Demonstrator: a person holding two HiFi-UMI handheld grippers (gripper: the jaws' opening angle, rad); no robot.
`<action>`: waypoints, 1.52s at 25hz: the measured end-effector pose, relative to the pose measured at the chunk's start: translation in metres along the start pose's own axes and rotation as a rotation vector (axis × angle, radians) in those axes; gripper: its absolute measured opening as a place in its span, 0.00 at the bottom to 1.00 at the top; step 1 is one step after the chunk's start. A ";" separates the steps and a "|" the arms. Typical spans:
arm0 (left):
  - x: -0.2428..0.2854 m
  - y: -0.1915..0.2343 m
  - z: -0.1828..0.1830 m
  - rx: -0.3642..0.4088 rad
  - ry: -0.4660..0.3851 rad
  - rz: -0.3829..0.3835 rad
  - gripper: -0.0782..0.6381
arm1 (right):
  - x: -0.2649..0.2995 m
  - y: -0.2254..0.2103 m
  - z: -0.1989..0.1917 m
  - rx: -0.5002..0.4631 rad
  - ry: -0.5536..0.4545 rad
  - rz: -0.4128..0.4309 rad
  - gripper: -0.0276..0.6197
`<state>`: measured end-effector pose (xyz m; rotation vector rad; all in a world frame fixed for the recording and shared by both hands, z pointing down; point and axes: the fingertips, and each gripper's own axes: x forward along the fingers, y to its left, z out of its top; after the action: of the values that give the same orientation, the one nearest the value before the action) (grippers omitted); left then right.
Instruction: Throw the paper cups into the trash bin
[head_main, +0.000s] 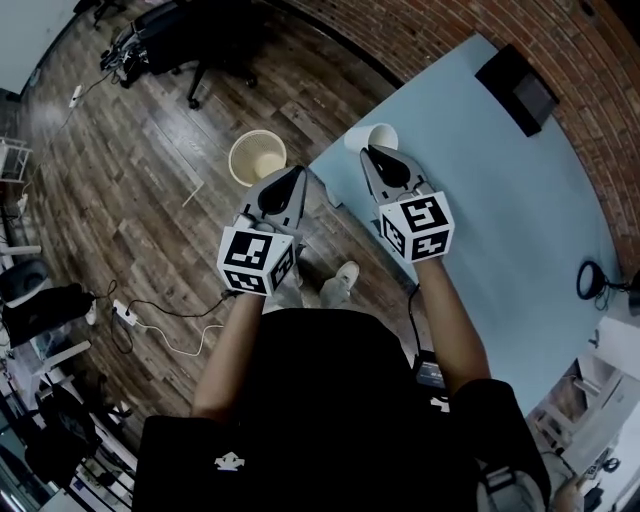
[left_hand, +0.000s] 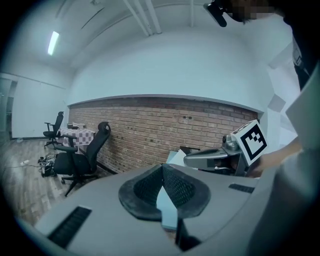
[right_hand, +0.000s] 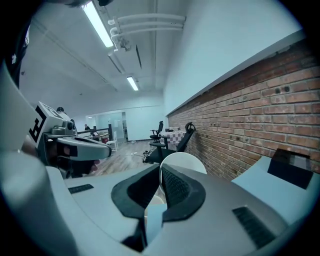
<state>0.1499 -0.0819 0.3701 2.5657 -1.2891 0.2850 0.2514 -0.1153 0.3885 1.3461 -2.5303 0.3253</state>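
Right fingers (right_hand: 179, 189) pinch paper cup (head_main: 374, 136) at blue table (head_main: 500, 190) corner

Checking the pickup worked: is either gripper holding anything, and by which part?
The right gripper pinches a paper cup by its thin wall at the rim. The left gripper is shut with nothing between its jaws.

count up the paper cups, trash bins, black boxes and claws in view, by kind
paper cup: 1
trash bin: 1
black box: 1
claws: 2, the left claw and the right claw
total: 5
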 end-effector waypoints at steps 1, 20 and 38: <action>-0.002 0.007 0.002 -0.001 -0.003 0.008 0.12 | 0.006 0.005 0.003 -0.001 -0.004 0.013 0.07; -0.048 0.144 0.015 -0.047 -0.050 0.105 0.12 | 0.115 0.106 0.060 -0.037 -0.045 0.144 0.07; -0.064 0.273 0.020 -0.077 -0.066 0.110 0.12 | 0.224 0.160 0.087 -0.054 -0.023 0.140 0.07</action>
<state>-0.1068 -0.1967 0.3707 2.4641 -1.4387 0.1690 -0.0133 -0.2287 0.3673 1.1629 -2.6386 0.2671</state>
